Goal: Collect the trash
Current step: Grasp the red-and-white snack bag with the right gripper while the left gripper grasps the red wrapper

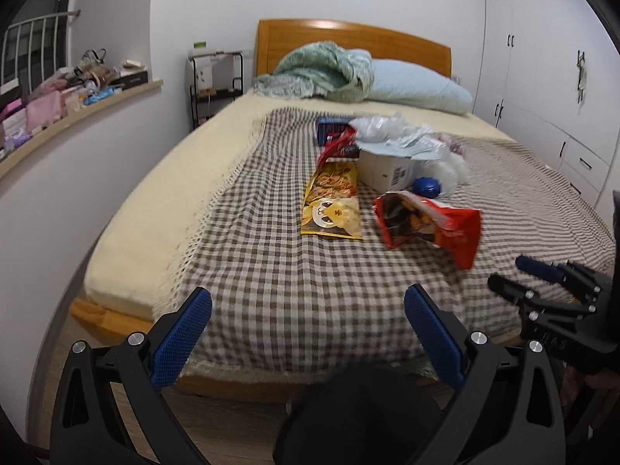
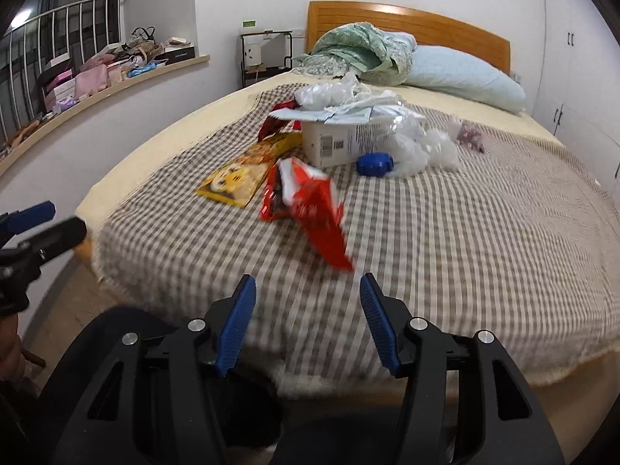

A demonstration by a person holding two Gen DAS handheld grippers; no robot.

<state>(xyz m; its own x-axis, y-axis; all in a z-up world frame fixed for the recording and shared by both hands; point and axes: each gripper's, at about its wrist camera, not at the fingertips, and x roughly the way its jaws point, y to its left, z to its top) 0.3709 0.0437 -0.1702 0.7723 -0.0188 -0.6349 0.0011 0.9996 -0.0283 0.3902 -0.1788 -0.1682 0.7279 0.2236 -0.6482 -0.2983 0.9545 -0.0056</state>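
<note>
Red and shiny, a crumpled snack bag (image 2: pixel 306 209) lies on the checked blanket (image 2: pixel 465 240) just ahead of the right gripper (image 2: pixel 308 302), nearest of all the litter. That gripper hovers low over the foot of the bed (image 2: pixel 407 23), pointing along the mattress toward the headboard, its blue-padded fingers (image 2: pixel 242 317) spread apart and holding nothing.

Beyond the red bag, slightly left, a yellow snack packet (image 2: pixel 240 178) lies flat. Behind both stands a white cardboard box (image 2: pixel 341 143), its flap up, with crumpled clear plastic (image 2: pixel 418 147) heaped on and beside it and a blue round cap (image 2: pixel 374 163) at its base.

From the left view, the left gripper (image 1: pixel 308 310) is held level at the bed's foot, well short of the litter, with jaws wide apart and empty; the red bag (image 1: pixel 430 224) sits ahead and right of it, the yellow packet (image 1: pixel 333 205) straight ahead. A dark bin bag (image 1: pixel 360 414) hangs below between the grippers.
</note>
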